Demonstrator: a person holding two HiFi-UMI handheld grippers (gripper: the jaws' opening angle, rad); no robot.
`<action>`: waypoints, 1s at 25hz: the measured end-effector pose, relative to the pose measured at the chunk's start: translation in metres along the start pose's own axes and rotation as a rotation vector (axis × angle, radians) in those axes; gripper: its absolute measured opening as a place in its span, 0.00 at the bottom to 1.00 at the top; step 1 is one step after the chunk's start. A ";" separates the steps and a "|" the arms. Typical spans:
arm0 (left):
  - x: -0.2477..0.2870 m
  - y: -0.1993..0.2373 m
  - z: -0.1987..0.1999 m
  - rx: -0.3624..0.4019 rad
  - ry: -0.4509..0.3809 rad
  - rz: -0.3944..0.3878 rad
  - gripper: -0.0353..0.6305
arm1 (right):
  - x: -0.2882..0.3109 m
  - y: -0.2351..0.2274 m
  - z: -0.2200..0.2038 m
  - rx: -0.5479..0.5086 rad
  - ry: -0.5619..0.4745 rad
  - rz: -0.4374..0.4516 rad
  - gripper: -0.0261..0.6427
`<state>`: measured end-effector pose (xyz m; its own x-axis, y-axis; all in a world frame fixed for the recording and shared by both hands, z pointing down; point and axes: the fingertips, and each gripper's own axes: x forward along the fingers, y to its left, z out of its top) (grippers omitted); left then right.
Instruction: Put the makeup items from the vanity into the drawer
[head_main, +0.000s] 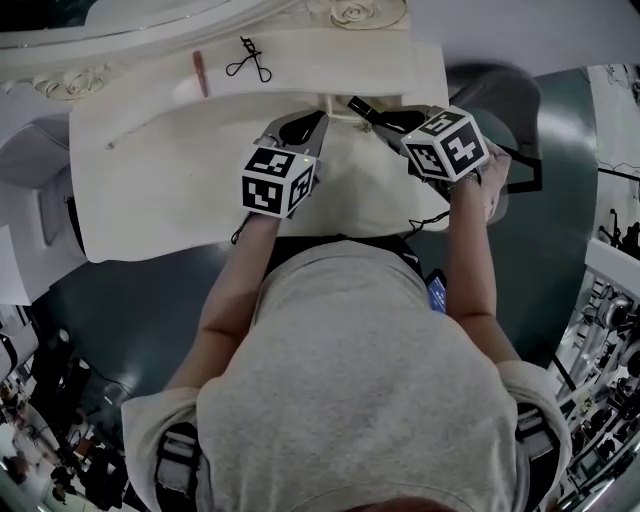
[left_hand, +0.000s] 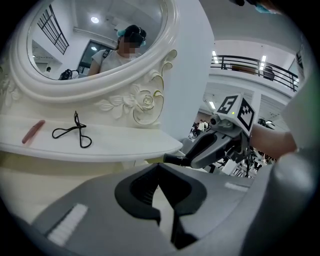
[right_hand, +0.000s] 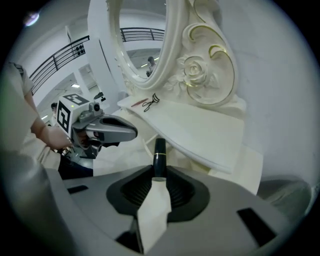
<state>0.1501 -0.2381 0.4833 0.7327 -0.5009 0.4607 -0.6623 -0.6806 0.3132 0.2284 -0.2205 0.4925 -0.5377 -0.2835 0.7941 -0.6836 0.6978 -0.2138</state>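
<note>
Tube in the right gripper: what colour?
The tube is black with a thin pale band; shows best in the right gripper view.

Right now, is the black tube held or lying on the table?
Held. In the right gripper view, the right gripper has its fingers pinching the black tube, which sticks out past them.

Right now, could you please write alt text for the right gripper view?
The right gripper clamps a black tube with a metallic band, pointing toward a white vanity. The left gripper hovers at left; an eyelash curler lies on the shelf below an ornate mirror.
</note>
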 end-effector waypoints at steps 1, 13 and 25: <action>0.000 -0.001 -0.001 0.000 0.002 -0.002 0.07 | 0.001 0.001 0.001 -0.001 0.015 0.019 0.18; 0.004 0.000 -0.001 -0.005 0.008 -0.004 0.07 | 0.009 -0.009 0.010 0.131 -0.018 0.086 0.18; 0.007 -0.008 -0.003 -0.009 0.017 -0.024 0.07 | 0.012 -0.020 0.015 0.216 -0.147 -0.061 0.18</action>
<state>0.1600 -0.2351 0.4868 0.7460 -0.4749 0.4669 -0.6457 -0.6875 0.3323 0.2278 -0.2476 0.4976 -0.5476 -0.4243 0.7212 -0.7979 0.5244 -0.2973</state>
